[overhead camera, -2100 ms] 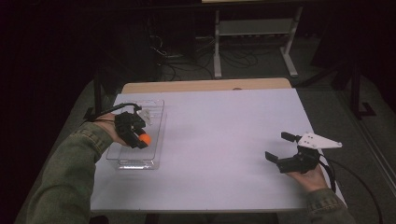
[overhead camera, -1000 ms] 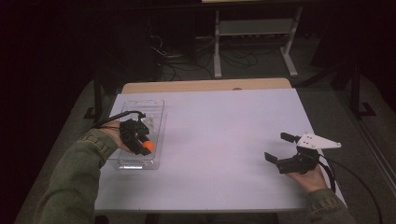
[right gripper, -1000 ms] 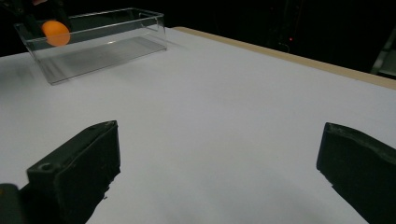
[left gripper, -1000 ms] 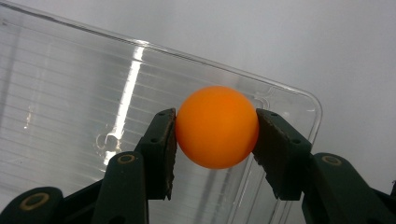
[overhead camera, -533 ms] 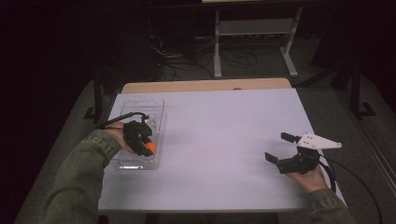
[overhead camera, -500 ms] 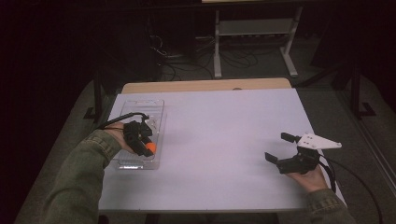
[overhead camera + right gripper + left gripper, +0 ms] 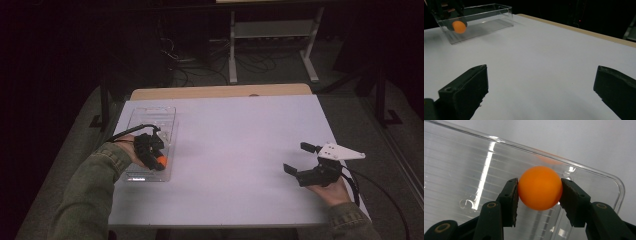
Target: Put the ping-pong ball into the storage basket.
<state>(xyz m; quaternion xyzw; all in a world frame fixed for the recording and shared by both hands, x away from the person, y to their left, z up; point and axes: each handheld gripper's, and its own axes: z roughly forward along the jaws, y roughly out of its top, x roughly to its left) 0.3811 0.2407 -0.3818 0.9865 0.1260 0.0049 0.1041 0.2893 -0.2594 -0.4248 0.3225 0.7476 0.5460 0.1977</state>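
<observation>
Under both grippers a big white table (image 7: 235, 150) is seen. At its left side a clear plastic box (image 7: 150, 116) is set flat on the top. Over the near end of that box the left gripper (image 7: 159, 161) is held by a hand in a green sleeve (image 7: 95, 185). Far off at the right side the right gripper (image 7: 301, 161) is held just above the bare table, and its two black jaws are spread wide apart with nothing between them. Between the left gripper's fingers (image 7: 510, 197) a small orange ball (image 7: 539, 187) is squeezed tight, touched on both sides, inside the box near its corner.
</observation>
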